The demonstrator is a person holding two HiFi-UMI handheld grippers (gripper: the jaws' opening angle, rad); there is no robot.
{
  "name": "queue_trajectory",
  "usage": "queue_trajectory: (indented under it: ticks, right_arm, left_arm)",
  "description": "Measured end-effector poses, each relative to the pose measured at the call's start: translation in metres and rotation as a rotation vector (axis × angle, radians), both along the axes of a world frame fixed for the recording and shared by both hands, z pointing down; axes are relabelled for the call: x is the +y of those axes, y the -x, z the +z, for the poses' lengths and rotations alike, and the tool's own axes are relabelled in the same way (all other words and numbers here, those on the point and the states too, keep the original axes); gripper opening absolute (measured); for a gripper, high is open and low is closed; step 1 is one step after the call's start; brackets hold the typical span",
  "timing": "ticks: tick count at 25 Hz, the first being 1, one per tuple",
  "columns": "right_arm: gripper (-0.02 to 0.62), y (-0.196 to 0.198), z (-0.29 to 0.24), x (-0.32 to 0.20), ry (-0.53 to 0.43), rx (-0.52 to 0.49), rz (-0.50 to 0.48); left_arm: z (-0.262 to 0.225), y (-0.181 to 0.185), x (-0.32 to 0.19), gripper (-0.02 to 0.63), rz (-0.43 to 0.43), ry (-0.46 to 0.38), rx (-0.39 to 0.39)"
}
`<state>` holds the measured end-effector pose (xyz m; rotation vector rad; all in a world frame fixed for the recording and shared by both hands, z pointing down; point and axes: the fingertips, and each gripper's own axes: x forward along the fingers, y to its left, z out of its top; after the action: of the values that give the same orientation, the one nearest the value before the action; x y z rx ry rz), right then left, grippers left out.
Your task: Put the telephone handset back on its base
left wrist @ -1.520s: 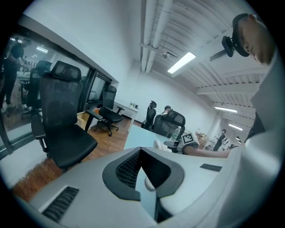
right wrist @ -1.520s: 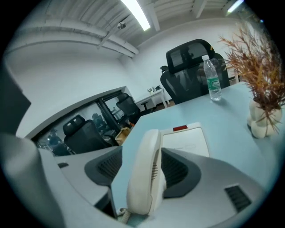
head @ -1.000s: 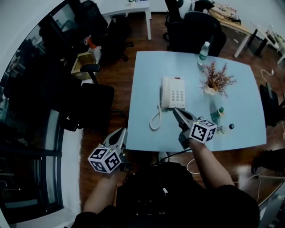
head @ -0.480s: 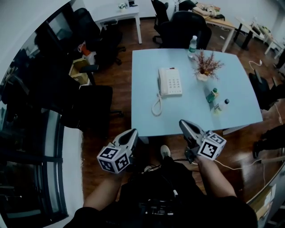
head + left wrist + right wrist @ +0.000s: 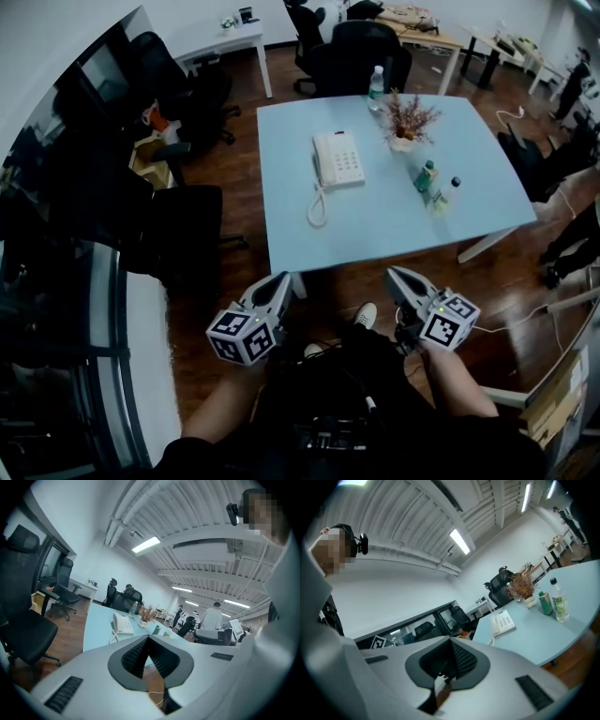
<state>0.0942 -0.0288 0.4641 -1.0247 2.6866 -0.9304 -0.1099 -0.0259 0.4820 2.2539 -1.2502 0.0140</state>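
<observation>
The white telephone (image 5: 339, 157) sits on the light blue table (image 5: 469, 225), its handset (image 5: 322, 159) lying along the base's left side and its coiled cord (image 5: 317, 208) looping toward the near edge. Both grippers hang over the wooden floor, short of the table's near edge and well clear of the phone. My left gripper (image 5: 280, 279) has its jaws together with nothing between them. My right gripper (image 5: 395, 275) is shut and empty too. The telephone (image 5: 123, 623) shows small in the left gripper view beyond the left gripper (image 5: 149, 638). In the right gripper view the telephone (image 5: 502, 622) lies far past the right gripper (image 5: 451, 641).
A dried plant in a vase (image 5: 405, 120), a water bottle (image 5: 377, 82), a green bottle (image 5: 427, 176) and a small bottle (image 5: 448, 192) stand on the table's right half. Black office chairs (image 5: 178, 225) stand at the left and behind. People stand far back (image 5: 213, 616).
The view has backed away from the table. My right gripper, over the table near the phone before, has withdrawn to the floor side of the edge. The left gripper drew back as well.
</observation>
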Motion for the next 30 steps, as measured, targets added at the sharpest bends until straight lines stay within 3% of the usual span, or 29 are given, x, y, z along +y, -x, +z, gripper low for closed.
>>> queue_trajectory:
  ticks: [5, 11, 20, 30]
  right_arm:
    - [0.005, 0.011, -0.007, -0.002, -0.033, 0.021, 0.008]
    - [0.005, 0.014, -0.002, 0.002, -0.031, 0.05, -0.021]
    - [0.005, 0.03, -0.015, 0.001, -0.101, 0.088, -0.051]
    - [0.005, 0.03, -0.011, -0.001, -0.093, 0.107, -0.067]
  left_arm:
    - [0.006, 0.017, 0.006, 0.0, -0.024, 0.011, -0.004]
    - [-0.01, 0.01, 0.0, 0.0, -0.039, -0.037, 0.047]
    - [0.002, 0.025, 0.008, 0.0, -0.064, -0.003, 0.026]
    - [-0.005, 0.015, 0.002, 0.0, -0.037, -0.016, 0.024]
